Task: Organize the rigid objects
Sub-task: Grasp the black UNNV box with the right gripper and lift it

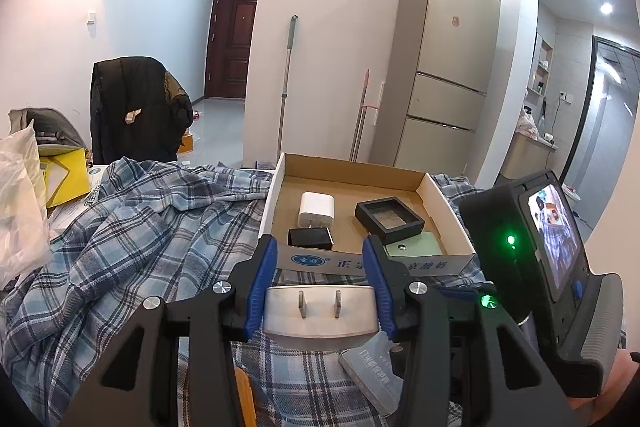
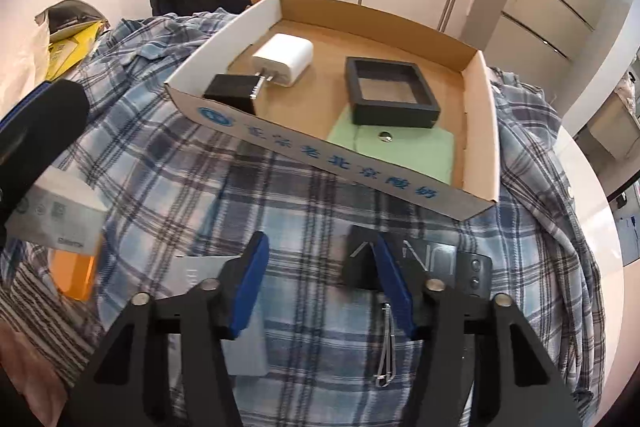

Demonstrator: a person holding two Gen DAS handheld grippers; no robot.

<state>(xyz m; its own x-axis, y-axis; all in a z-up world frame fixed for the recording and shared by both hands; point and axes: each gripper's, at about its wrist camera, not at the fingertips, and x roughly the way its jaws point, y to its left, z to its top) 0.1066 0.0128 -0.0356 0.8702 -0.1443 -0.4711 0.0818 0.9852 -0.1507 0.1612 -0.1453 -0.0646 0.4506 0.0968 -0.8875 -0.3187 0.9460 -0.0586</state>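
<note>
The left tongs [image 1: 320,279] are clenched on a white plug adapter [image 1: 320,311], gripped across its flat sides with the two prongs facing the camera. It looks light, stiff and smooth-skinned (so a slip is the likelier risk than breakage), and the broad flanks are the sensible hold. It hangs just short of the cardboard tray [image 1: 276,187], above the plaid cloth [image 1: 140,227]. The right tongs [image 2: 320,283] stand released over the cloth, a dark flat device [image 2: 400,259], perhaps a remote, lying partly behind the right-hand finger.
</note>
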